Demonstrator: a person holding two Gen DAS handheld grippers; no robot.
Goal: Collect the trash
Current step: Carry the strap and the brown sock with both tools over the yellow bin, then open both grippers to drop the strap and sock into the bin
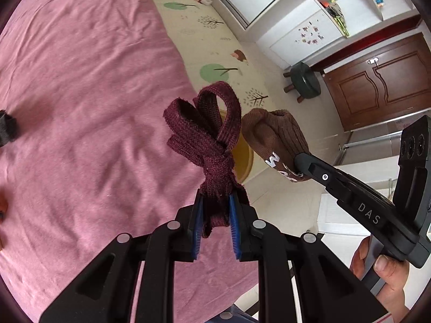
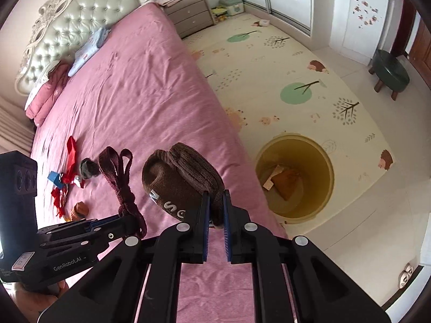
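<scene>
My left gripper (image 1: 215, 202) is shut on a knotted maroon fabric strap (image 1: 207, 134), held above the pink bed's edge; it also shows in the right wrist view (image 2: 121, 183). My right gripper (image 2: 215, 199) is shut on a rolled brown knit sock with white letters (image 2: 180, 180), also seen in the left wrist view (image 1: 277, 140). A round yellow bin (image 2: 323, 167) stands on the floor mat beside the bed, holding some brown and paper scraps. Both held items hang over the bed's edge, left of the bin.
The pink bed (image 2: 129, 91) carries red scraps (image 2: 70, 150), a blue piece (image 2: 54, 177), a grey wad (image 2: 89, 168) and a small brown item (image 2: 79, 210). A green stool (image 2: 390, 72) stands by the wooden door. A nightstand (image 2: 188, 16) is at the bed's head.
</scene>
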